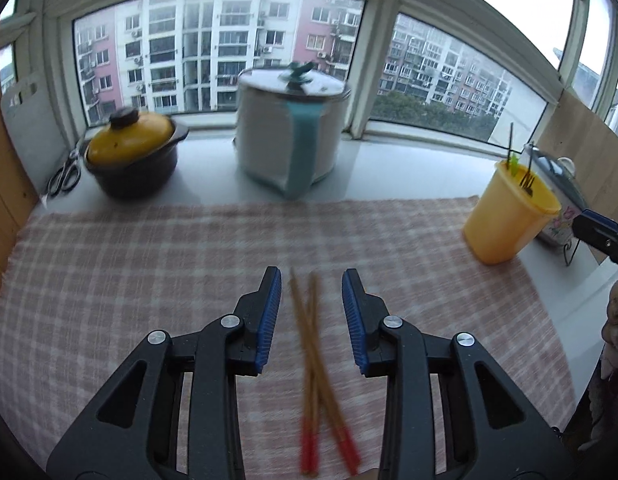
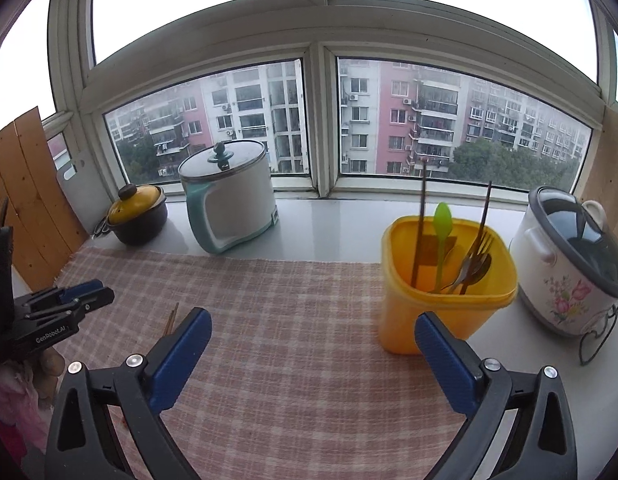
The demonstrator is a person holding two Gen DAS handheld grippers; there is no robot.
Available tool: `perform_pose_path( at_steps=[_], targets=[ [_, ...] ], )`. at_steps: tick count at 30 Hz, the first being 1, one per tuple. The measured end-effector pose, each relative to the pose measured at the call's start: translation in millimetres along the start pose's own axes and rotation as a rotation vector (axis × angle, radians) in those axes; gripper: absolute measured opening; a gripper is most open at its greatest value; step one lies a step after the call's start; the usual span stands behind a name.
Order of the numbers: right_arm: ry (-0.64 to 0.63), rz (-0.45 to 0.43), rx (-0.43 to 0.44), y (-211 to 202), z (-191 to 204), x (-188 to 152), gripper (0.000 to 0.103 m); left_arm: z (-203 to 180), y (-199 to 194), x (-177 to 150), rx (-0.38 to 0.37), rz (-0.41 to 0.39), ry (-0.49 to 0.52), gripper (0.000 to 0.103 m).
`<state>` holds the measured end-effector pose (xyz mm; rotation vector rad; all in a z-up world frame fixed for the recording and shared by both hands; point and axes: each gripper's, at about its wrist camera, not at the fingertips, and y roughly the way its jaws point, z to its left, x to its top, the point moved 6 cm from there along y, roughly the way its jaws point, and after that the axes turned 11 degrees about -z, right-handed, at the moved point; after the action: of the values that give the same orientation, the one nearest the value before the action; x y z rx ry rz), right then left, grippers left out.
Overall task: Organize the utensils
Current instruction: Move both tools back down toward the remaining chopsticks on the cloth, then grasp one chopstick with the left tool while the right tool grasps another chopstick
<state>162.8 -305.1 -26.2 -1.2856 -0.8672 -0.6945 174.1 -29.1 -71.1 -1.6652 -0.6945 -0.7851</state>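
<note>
My left tongs (image 1: pixel 311 280) open, straddling the red-tipped chopsticks (image 1: pixel 315 360), which lie crossed on the checked cloth (image 1: pixel 149 264), pads not touching. My right tongs (image 2: pixel 313 328) wide open, empty, just in front of the yellow tub (image 2: pixel 413 320). Tub holds dark chopsticks (image 2: pixel 420 224), green spoon (image 2: pixel 442 224), metal fork (image 2: pixel 477 248) and a spoon.

You have open checked cloth (image 2: pixel 293 320) across the middle of the right wrist view, nothing standing on it. At right the yellow utensil holder (image 2: pixel 445 312) blocks, its tall handles sticking up, with the rice cooker (image 2: pixel 569 264) just beside it. Along the upper edge, the white pot (image 2: pixel 237 204) and the brown casserole (image 2: pixel 139 216) stand on the tabletop (image 2: pixel 329 224). In the left wrist view, 2 chopsticks (image 1: pixel 313 344) lie between the left hand-held gripper (image 1: pixel 311 284) fingers, untouched.
</note>
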Motion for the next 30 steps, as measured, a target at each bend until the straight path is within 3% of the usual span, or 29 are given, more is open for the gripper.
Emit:
perform_pose_path(
  at_steps=[6, 13, 23, 30],
  targets=[
    [0.022, 0.026, 0.015, 15.3, 26.7, -19.7, 0.101, 24.4, 14.8, -34.5, -0.014, 0.103, -0.051, 0.031],
    [-0.004, 0.085, 0.044, 32.9, 43.6, -48.3, 0.093, 17.2, 37.0, -69.9, -0.027, 0.181, -0.034, 0.031],
    [0.026, 0.215, 0.118, 51.1, 47.8, -77.4, 0.079, 3.9, 52.6, -87.4, -0.015, 0.207, 0.036, 0.030],
    [0.034, 0.269, 0.149, 60.2, 48.7, -89.0, 0.069, -3.9, 59.5, -89.9, -0.024, 0.219, 0.064, 0.021]
  ],
)
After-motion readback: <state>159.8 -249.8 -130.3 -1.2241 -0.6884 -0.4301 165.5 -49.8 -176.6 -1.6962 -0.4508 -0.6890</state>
